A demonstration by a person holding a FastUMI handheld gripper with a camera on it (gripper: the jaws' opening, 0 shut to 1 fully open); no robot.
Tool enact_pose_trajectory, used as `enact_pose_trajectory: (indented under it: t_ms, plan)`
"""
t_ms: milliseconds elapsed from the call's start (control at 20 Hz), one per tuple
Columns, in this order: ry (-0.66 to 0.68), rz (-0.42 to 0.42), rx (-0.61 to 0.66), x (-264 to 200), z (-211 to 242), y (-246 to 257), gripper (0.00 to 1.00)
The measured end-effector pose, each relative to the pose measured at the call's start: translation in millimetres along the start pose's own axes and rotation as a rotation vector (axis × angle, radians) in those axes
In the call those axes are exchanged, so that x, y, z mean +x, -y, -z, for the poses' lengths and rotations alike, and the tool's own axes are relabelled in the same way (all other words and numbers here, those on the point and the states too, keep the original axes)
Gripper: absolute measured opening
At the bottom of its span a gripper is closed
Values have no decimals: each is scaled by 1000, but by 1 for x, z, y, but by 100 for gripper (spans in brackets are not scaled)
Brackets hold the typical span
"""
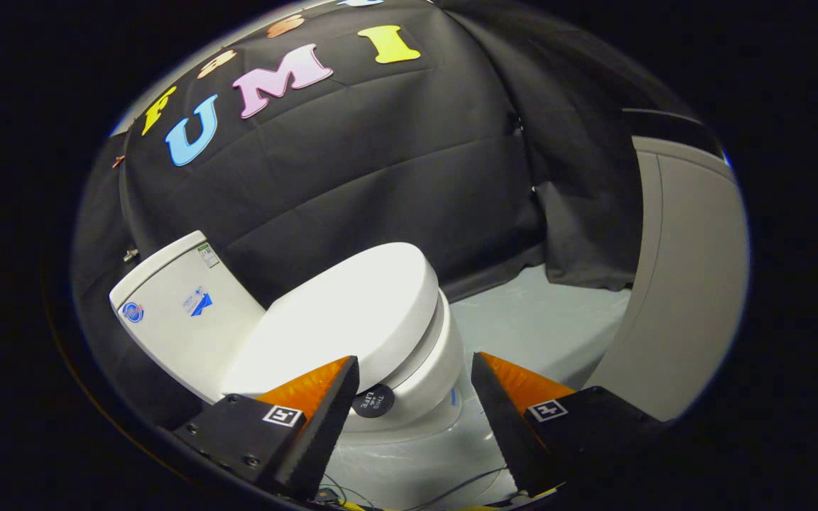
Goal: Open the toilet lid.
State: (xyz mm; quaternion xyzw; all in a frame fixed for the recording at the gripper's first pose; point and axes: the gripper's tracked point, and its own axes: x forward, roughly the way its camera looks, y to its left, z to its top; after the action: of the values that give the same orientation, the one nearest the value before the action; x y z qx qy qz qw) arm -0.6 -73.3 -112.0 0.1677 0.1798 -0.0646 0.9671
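Two fingers point(324, 404) of the gripper point(412, 411) stand wide apart with nothing between the jaws but air and the front of the bowl. Just ahead of them lies the toilet lid point(352, 312), shut flat on its seat, its front edge reaching toward the gap; a small round black tab point(373, 401) sits under that edge, just beside the left finger. Beyond the lid the cistern point(182, 312) rises against the black cloth wall, and pale floor point(537, 319) runs off to the right of the bowl point(427, 387).

The lid is not yet gripped, so the task looks barely begun. The chief risk, as I judge it, is that the jaws close on the smooth rounded rim and slide off, or catch lid and seat together and lift both. A hurried swing could also knock the lid hard against the cistern.

The gripper looks down on the toilet from above its front, tilted so that the toilet leans across the view.
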Motion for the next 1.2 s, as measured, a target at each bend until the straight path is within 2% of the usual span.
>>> enact_pose_trajectory:
  t_ms: [450, 550, 750, 900, 1000, 1100, 1200]
  plan:
    - [-161, -36, 189, 16, 41, -3, 97]
    - [-198, -49, 253, 23, 50, -6, 86]
    - [-263, -77, 388, 31, 68, -12, 86]
    - [-286, -96, 459, 36, 72, -14, 53]
    - [-272, -97, 489, 44, 71, -14, 51]
    - [-285, -105, 510, 45, 69, -13, 34]
    - [-295, -117, 523, 45, 69, -14, 35]
